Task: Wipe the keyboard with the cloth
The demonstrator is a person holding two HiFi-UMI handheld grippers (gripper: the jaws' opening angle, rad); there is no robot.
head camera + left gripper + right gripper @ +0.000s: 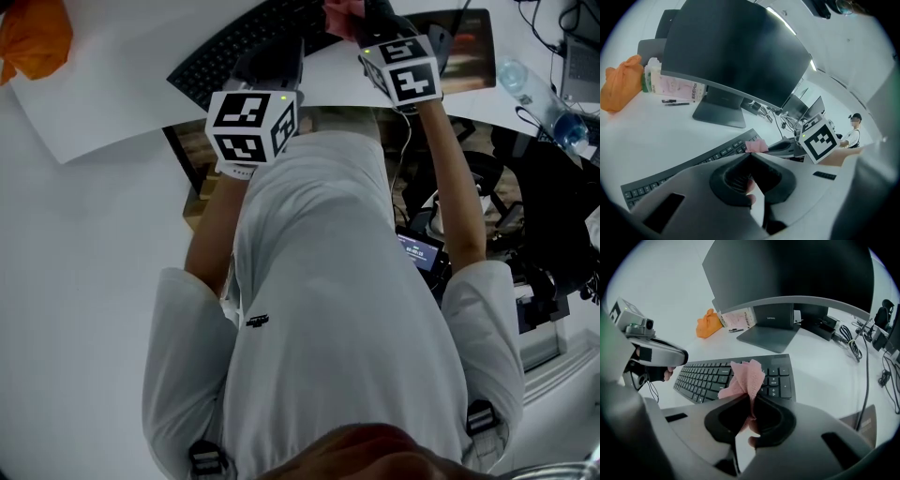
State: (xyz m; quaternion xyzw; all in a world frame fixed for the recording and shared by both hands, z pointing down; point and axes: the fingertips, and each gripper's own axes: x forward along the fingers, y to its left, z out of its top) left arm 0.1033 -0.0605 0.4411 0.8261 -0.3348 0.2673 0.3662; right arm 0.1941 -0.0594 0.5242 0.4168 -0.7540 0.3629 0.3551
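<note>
At a white desk (pixel 112 103), the head view shows a person holding both grippers over a black keyboard (pixel 234 47): the left gripper (pixel 274 64) sits above its near edge, and the right gripper (pixel 370 23) holds a pink cloth (pixel 342 11) at the keyboard's right end. From the left gripper view, that gripper's jaws are pressed together with nothing between them. It is poised just short of the keys, likely parked clear of the wiping path or ready to steady the board. The cloth shows beyond, below a large dark monitor (pixel 736 51). From the right gripper view, the jaws are clamped on a bunched fold of the cloth. Its loose end stands forward of the jaw tips, over the keys beside the arrow cluster, apparently so that soft fabric rather than hard jaw meets the keyboard. Whether the cloth touches the keys cannot be told; the wipe looks barely begun.
</note>
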